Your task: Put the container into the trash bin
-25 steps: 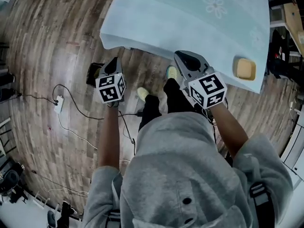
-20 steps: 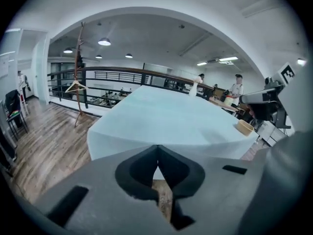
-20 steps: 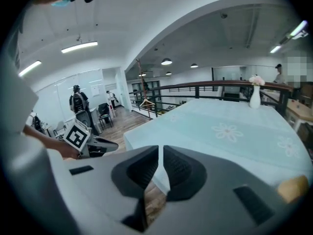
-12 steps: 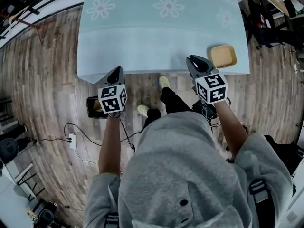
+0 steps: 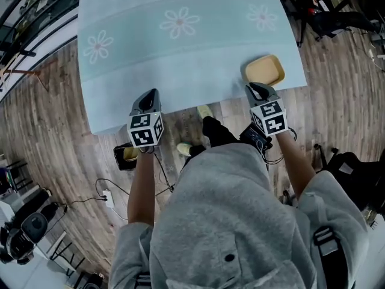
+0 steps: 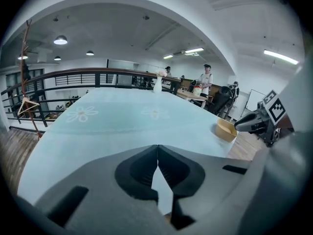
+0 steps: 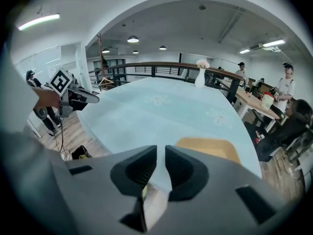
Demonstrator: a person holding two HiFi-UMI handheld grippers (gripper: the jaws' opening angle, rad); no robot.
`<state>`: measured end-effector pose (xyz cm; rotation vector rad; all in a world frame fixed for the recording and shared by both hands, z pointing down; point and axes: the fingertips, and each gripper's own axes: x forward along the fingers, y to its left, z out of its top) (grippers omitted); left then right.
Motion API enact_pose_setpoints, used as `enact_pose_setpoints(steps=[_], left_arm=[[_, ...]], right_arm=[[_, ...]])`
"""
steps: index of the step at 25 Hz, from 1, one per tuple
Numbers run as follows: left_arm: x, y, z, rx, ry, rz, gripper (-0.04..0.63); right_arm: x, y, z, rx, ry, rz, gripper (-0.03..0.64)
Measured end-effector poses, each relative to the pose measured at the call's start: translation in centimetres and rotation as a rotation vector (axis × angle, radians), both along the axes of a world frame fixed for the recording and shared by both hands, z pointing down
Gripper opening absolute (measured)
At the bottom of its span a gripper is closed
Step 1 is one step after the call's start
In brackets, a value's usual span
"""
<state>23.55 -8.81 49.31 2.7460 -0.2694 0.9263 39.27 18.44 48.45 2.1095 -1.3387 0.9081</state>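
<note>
The tan container (image 5: pixel 264 70) is shown ungrasped on the table (image 5: pixel 180 59); the left gripper (image 5: pixel 151 94) is closed empty, the right gripper (image 5: pixel 252 87) slightly parted, empty.

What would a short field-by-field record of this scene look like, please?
Table: covered by a light blue cloth with flower prints
Container: tan, looks empty, on the table's near right corner, untouched
Trash bin: dark, on the wooden floor by the table's near left corner
Left tongs: shut, empty, above the table's near edge
Right tongs: slightly open, empty, just short of the container
</note>
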Motion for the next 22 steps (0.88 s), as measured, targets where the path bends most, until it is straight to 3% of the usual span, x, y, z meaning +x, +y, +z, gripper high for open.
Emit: enact_pose_setpoints(steps=[6, 19, 22], left_arm=[[2.3, 0.8, 1.4, -0.026, -0.031, 0.034, 0.021], [3.4, 1.8, 2.8, -0.059, -0.066, 0.029, 0.021], [3.0, 2.0, 2.7, -0.056, -0.069, 0.024, 0.02]], right_arm=[[1.0, 0.9, 2.1, -0.069, -0.028, 0.003, 0.112], [1.6, 0.7, 5.0, -0.172, -0.067, -0.032, 0.109], [1.9, 0.9, 5.2, -0.203, -0.039, -0.039, 0.074]])
